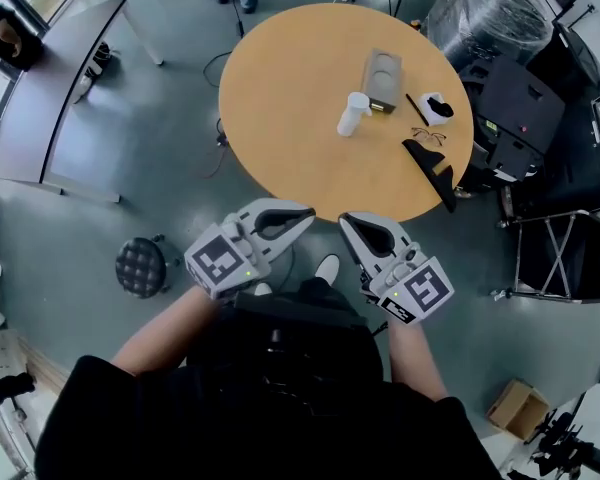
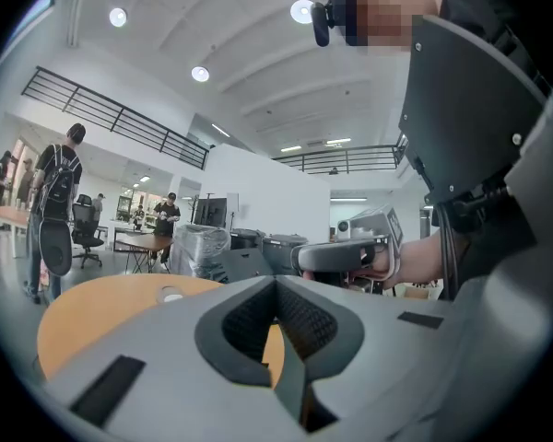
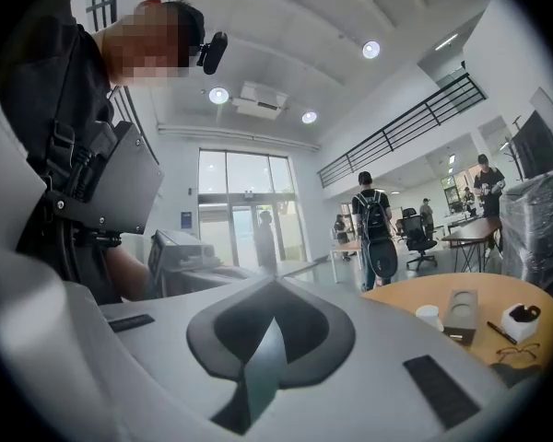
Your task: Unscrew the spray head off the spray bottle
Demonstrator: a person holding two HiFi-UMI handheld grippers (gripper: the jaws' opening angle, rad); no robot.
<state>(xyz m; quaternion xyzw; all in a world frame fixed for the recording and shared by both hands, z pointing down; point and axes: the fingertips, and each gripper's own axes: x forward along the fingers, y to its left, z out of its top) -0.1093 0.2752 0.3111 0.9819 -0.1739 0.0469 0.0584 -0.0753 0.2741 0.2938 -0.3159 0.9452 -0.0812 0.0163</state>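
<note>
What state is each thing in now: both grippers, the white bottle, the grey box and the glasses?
Left gripper: shut, empty, clear of the bottle.
Right gripper: shut, empty, clear of the bottle.
White plastic bottle: upright on the round wooden table, untouched.
Grey rectangular box: resting on the table beside the bottle.
Thin-framed glasses: lying flat on the table.
</note>
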